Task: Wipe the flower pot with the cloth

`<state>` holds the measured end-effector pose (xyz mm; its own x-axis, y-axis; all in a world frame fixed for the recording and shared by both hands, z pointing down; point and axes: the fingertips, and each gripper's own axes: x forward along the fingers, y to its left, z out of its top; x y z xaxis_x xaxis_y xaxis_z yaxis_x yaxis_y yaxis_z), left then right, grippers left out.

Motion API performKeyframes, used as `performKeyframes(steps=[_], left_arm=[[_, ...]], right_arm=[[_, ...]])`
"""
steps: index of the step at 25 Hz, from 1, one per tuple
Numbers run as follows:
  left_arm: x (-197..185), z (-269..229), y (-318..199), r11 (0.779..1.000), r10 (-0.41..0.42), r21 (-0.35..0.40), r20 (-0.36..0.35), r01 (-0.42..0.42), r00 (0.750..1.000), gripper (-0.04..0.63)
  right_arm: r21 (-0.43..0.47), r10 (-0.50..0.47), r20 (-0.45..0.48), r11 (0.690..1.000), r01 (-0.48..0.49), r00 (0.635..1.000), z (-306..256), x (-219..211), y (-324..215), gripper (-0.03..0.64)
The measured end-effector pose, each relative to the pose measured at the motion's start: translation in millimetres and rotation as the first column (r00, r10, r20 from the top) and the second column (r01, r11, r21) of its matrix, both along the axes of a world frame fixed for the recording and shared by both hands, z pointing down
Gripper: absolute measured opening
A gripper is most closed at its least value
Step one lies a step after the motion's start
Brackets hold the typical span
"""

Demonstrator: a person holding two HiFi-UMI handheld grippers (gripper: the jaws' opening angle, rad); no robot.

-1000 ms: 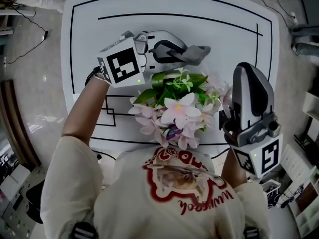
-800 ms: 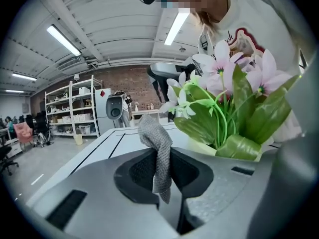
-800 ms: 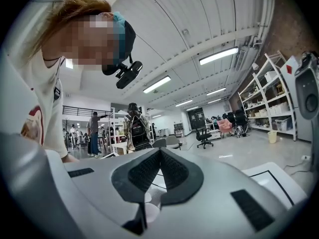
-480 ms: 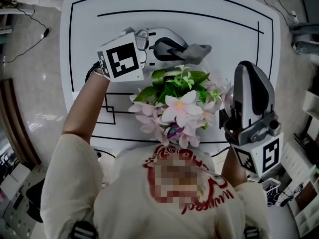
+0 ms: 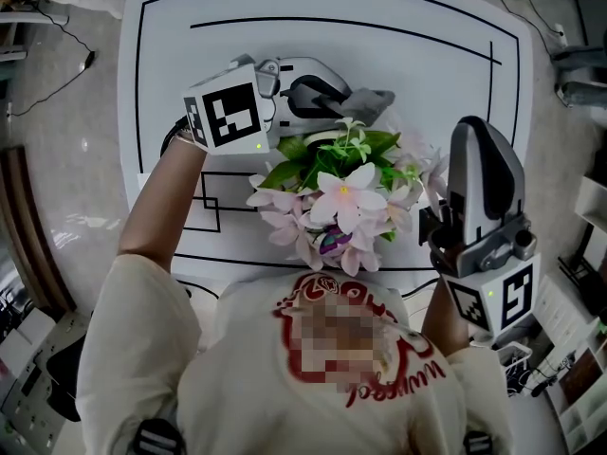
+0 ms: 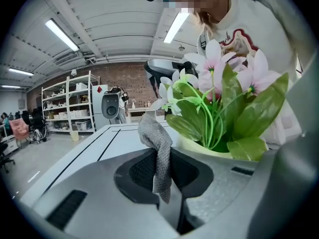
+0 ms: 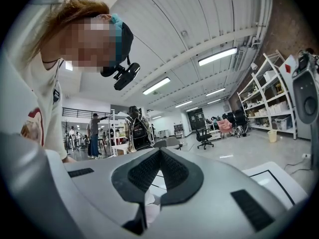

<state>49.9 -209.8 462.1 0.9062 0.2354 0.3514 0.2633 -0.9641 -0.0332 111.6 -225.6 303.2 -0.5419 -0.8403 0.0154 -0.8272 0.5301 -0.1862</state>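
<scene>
- Nearest, at the lower right of the head view, the right gripper (image 5: 477, 136) is held level beside the flowers (image 5: 341, 202); its own view shows the jaws pressed together with nothing between them
- In the middle, pink blossoms and green leaves spread wide over the flower pot (image 6: 194, 144), which stands near the front edge of the white table (image 5: 379, 8), between the two grippers
- Beyond the blooms, the left gripper (image 6: 162, 156) tilts slightly down toward the pot's far side, jaws clamped on the grey cloth (image 6: 152, 133); a fold of it stands up above the jaws and a tail hangs down between them
- Step in hand, as I judge it: the cloth has been brought up to the pot's rim, so wiping is either just starting or about to start
- The next move likely calls for pressing the free fold against the pot wall below the leaves and sweeping it round; the empty right gripper may need to steady the pot so that it does not slide or tip
- Hard to make out: from above the pot's wall and base are wholly hidden under the foliage, and only a pale green strip of rim shows in the left gripper view
- I cannot tell whether the cloth touches the pot yet
- The right gripper view looks past the pot and shows none of it
</scene>
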Motion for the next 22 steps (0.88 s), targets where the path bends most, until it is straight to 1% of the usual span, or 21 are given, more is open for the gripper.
performKeyframes(steps=[3, 9, 22], left_arm=[[-3.7, 1.1, 1.9, 1.000, 0.001, -0.014, 0.007, -0.001, 1.000, 0.057], [-9.5, 5.5, 0.8, 1.000, -0.010, 0.007, 0.041, 0.010, 0.999, 0.057], [-18.2, 4.5, -0.1, 0.998, -0.064, -0.001, 0.037, 0.064, 0.997, 0.057]], right_arm=[[0.004, -0.006, 0.003, 1.000, 0.006, 1.000, -1.7, -2.0, 1.5, -0.001], [0.003, -0.004, 0.003, 1.000, 0.004, 1.000, -2.2, -1.2, 2.2, -0.002], [0.004, -0.026, 0.010, 1.000, 0.026, 1.000, -4.8, -3.9, 2.0, -0.001]])
